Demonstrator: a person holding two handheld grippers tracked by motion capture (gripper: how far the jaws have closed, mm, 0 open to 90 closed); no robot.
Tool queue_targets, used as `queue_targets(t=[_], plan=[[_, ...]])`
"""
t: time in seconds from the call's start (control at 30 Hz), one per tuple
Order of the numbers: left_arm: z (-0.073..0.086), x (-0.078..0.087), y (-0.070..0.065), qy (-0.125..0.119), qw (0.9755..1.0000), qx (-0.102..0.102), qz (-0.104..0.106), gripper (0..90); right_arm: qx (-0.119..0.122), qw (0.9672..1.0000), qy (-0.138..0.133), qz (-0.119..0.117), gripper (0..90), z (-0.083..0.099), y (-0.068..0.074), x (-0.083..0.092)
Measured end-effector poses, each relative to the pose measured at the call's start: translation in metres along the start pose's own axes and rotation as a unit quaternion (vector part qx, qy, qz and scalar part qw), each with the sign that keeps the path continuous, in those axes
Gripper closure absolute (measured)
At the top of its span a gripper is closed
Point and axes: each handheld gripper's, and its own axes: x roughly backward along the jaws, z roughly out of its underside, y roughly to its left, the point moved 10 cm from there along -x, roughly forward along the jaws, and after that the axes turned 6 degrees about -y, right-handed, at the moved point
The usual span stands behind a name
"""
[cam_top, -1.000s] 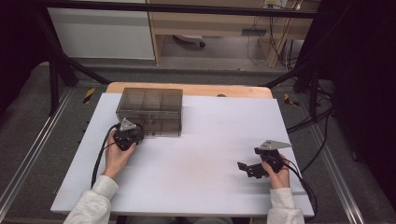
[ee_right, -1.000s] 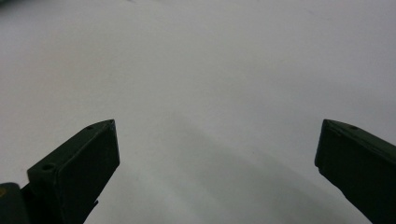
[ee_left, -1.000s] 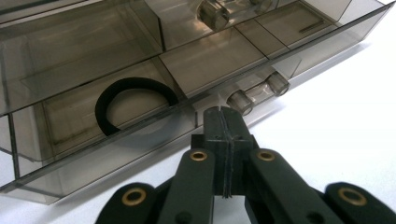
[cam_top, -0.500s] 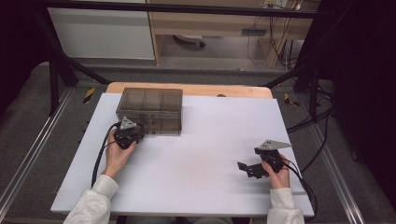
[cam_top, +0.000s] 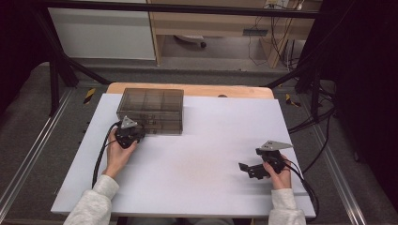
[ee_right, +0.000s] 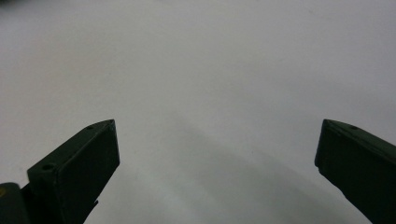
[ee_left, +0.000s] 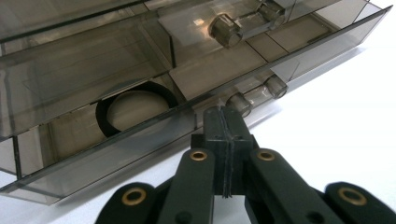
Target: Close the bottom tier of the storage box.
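Left gripper view, drawer knob (ee_left: 239, 103) touching closed left claw (ee_left: 224, 116)

L gripper (cam_top: 139, 132) jaws pressed together, hand behind it, forearm reaching fwd. R gripper (cam_top: 244, 167) jaws spread wide, pointing left, held low.

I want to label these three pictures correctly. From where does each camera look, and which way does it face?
High view: above the person's side, facing forward and down on the white table; forearms, hands, left gripper, right gripper.
Left gripper view: on that gripper, along its shut jaws toward the smoky drawer box with a black ring inside.
Right gripper view: on that gripper, over open jaws onto the table.
Shared: the drawer box in the high and left gripper views.
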Motion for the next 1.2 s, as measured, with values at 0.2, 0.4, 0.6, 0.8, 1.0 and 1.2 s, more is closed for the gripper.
queue_targets(t=[0.2,0.4,0.6,0.8,1.0,1.2], plan=[[-0.002,-0.001,0.0,-0.002,1.0,0.001,0.0,89.4,0.0,1.0,0.0,0.0,0.4,0.0,0.0,0.0],[-0.003,-0.002,0.001,-0.004,1.0,0.001,0.0,89.4,-0.001,1.0,0.001,0.0,0.4,0.0,0.0,0.0],[-0.003,-0.004,0.002,-0.005,1.0,0.001,-0.001,89.4,-0.002,1.0,0.001,-0.001,0.4,0.0,0.001,0.0],[-0.003,-0.006,0.003,-0.008,1.0,0.001,-0.003,89.4,0.0,1.0,0.001,0.0,0.4,0.0,0.0,0.0],[-0.004,-0.007,0.004,-0.007,1.0,0.002,-0.003,89.4,-0.001,1.0,0.001,-0.001,0.4,0.0,0.0,0.0],[-0.005,-0.01,0.005,-0.009,1.0,0.001,-0.003,89.4,0.001,1.0,0.0,0.0,0.4,0.0,0.0,0.0]])
